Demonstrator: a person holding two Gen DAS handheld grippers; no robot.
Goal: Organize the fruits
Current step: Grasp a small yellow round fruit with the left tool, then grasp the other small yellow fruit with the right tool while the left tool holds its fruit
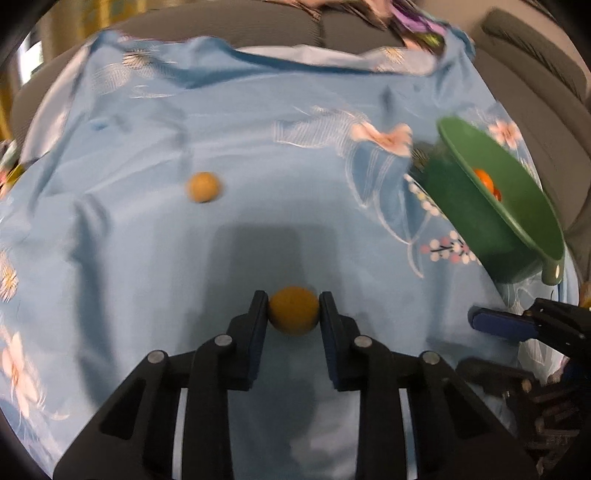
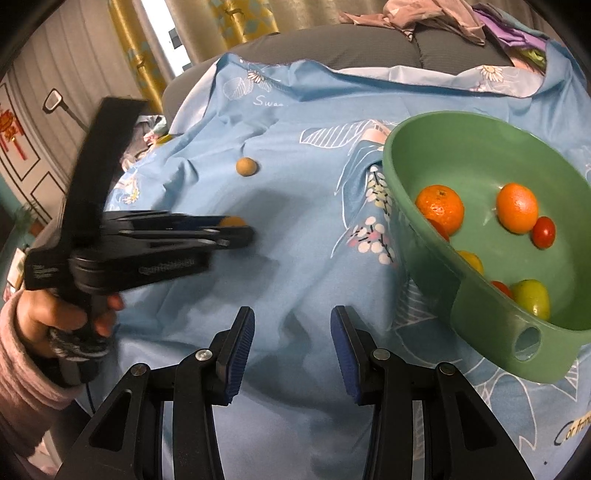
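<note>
My left gripper (image 1: 293,308) is shut on a small round tan fruit (image 1: 293,311), held just above the blue floral cloth (image 1: 258,155). It shows from the side in the right wrist view (image 2: 240,230), with the fruit (image 2: 232,221) peeking out at its tips. A second tan fruit (image 1: 204,187) lies on the cloth further back, also seen in the right wrist view (image 2: 246,167). My right gripper (image 2: 291,332) is open and empty above the cloth. The green bowl (image 2: 406,206) at right holds oranges (image 2: 439,208), a red tomato (image 2: 543,231) and a green-yellow fruit (image 2: 532,297).
The bowl (image 1: 465,206) has a handle with a hole (image 2: 526,341) toward me. The cloth covers a grey sofa (image 2: 369,44) with crumpled clothes (image 2: 436,16) at the back. Yellow curtains (image 2: 192,33) and a wall stand at far left.
</note>
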